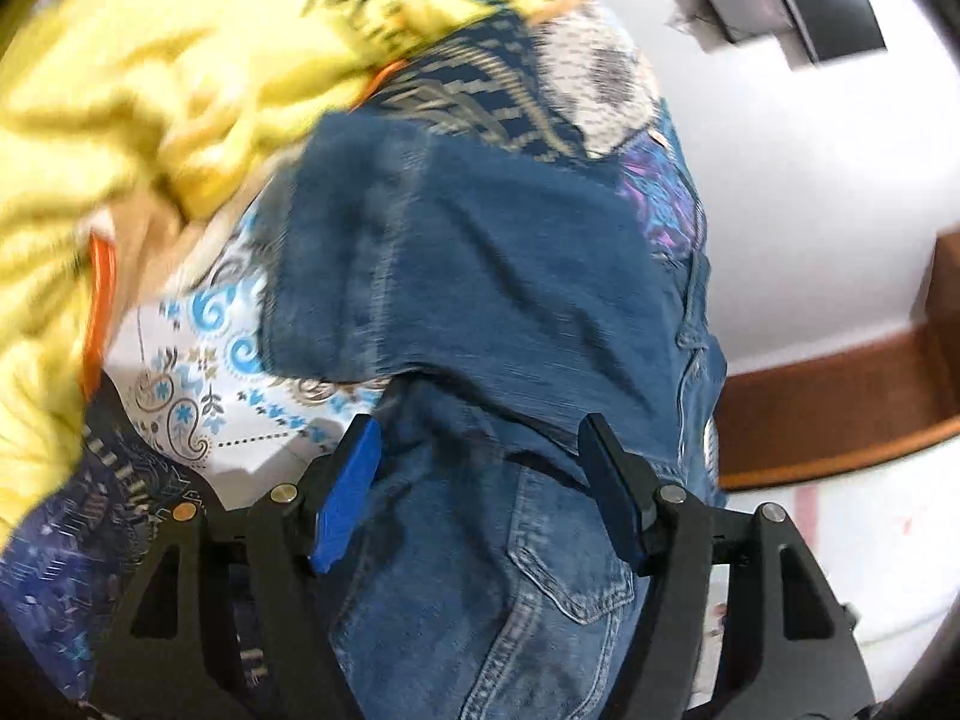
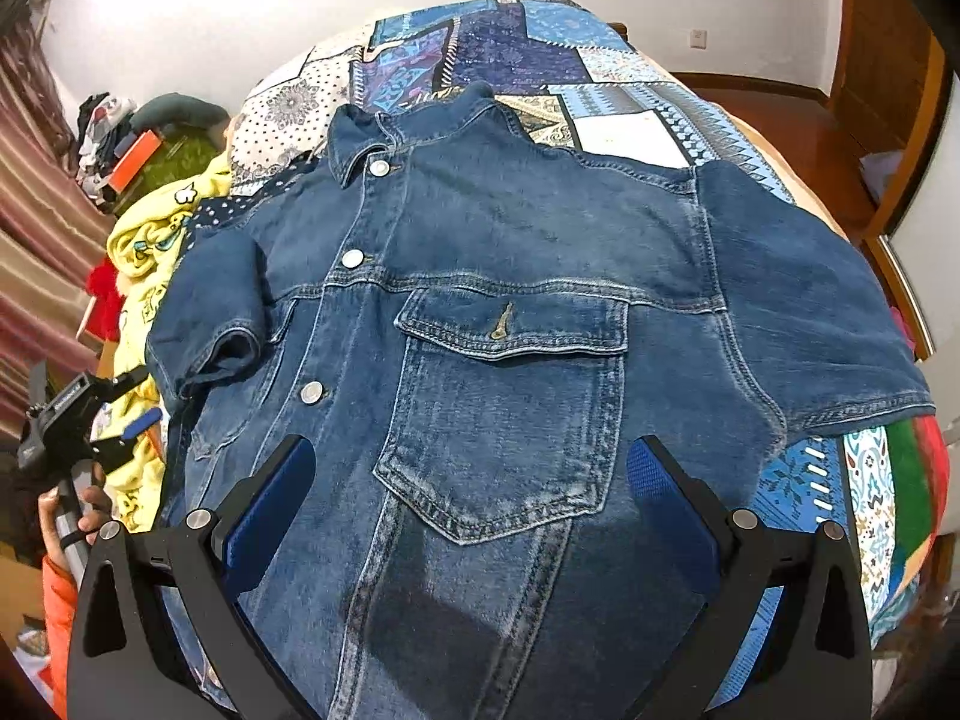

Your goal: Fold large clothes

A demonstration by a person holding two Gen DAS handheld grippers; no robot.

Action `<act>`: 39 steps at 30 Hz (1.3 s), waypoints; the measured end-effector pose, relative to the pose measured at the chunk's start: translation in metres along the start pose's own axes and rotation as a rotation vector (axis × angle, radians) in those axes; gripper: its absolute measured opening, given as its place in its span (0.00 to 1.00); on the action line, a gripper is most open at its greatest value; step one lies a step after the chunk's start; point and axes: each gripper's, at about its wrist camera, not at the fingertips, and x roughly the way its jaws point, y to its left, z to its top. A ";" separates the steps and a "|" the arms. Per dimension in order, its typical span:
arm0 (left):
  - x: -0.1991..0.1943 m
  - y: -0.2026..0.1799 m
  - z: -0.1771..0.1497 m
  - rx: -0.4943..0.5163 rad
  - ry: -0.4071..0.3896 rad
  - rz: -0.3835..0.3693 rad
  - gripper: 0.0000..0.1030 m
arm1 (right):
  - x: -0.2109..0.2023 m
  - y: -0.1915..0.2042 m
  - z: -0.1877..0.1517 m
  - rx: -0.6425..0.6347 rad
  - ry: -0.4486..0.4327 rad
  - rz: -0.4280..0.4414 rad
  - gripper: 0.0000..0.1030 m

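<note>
A blue denim jacket (image 2: 510, 300) lies face up on a patchwork quilt (image 2: 516, 42), collar at the far end, one sleeve folded in on the left and the other spread to the right. My right gripper (image 2: 471, 474) is open just above the chest pocket (image 2: 510, 414), near the hem end. In the blurred left wrist view, my left gripper (image 1: 480, 450) is open with its jaws straddling a fold of the denim (image 1: 480, 276). The left gripper also shows in the right wrist view (image 2: 129, 426), at the jacket's left edge.
A yellow garment (image 1: 120, 96) is heaped beside the jacket's left side, and it also shows in the right wrist view (image 2: 141, 276). More clothes and an orange box (image 2: 138, 159) lie farther left. A wooden door and skirting (image 2: 870, 90) are at the right.
</note>
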 end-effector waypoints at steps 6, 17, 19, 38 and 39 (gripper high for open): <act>0.024 0.022 0.012 -0.106 0.012 -0.034 0.65 | 0.008 -0.001 0.001 0.016 0.015 -0.006 1.00; 0.044 0.016 0.037 -0.086 -0.074 0.112 0.38 | 0.019 0.000 -0.001 0.007 0.060 0.000 1.00; 0.044 0.015 0.039 -0.097 -0.092 0.126 0.31 | 0.016 0.001 -0.001 0.003 0.058 0.005 1.00; -0.034 -0.199 0.015 0.521 -0.326 0.181 0.12 | -0.020 -0.024 -0.005 0.042 -0.023 0.029 1.00; -0.033 -0.216 0.009 0.561 -0.343 0.185 0.12 | -0.023 -0.026 -0.006 0.039 -0.035 0.024 1.00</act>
